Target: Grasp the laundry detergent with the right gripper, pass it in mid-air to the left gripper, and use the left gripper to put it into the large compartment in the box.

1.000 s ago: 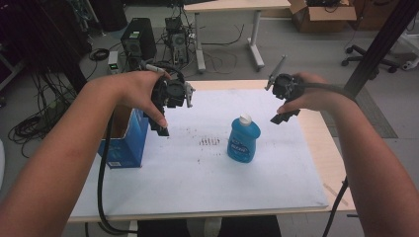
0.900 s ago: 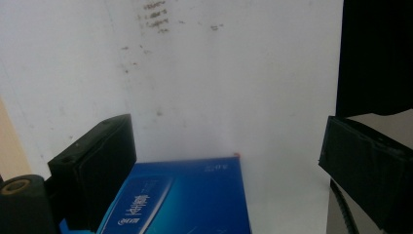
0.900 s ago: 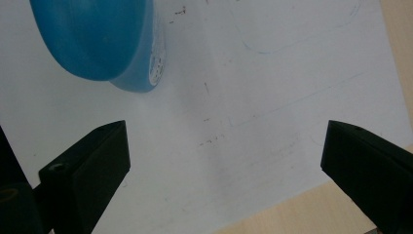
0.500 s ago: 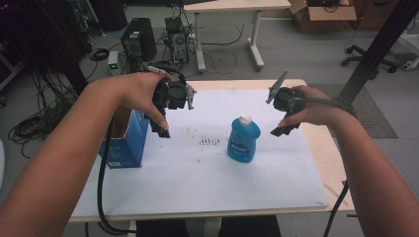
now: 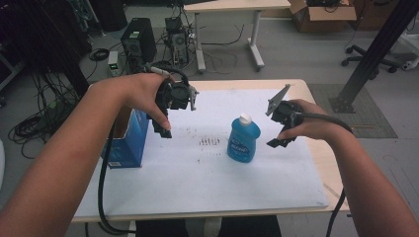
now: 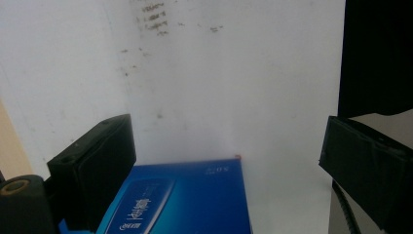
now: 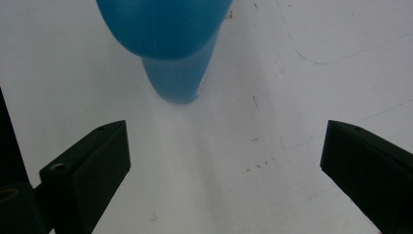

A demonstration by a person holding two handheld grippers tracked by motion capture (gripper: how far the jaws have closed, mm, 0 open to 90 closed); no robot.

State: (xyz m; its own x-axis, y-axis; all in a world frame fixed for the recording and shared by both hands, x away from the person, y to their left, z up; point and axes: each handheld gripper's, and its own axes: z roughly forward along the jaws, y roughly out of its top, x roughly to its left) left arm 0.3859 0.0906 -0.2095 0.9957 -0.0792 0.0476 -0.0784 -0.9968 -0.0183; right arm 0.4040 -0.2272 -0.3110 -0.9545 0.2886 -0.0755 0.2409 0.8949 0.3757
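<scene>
- Closing in on the blue bottle point(image 5: 243, 138), the right gripper point(image 5: 279, 129) has slid inward from nearer the surface's right edge and now hangs just beside it, not touching.
- Its jaws are spread wide with nothing between them; in the right gripper view the bottle's base point(image 7: 175, 73) sits ahead of the gap, so a grasp looks near but not yet begun.
- The bottle stands upright with its white cap point(image 5: 244, 119) on, right of the middle of the white sheet point(image 5: 197, 177) that covers the surface point(image 5: 316, 148), in the same spot as a second ago.
- The left gripper point(image 5: 165, 126) has barely shifted: it hovers over the blue box point(image 5: 127, 143) at the surface's left edge.
- Its jaws are also released and empty; the left gripper view looks down on the box top point(image 6: 185, 200) between them.
- Judging by this, the right hand leads and the left waits.
</scene>
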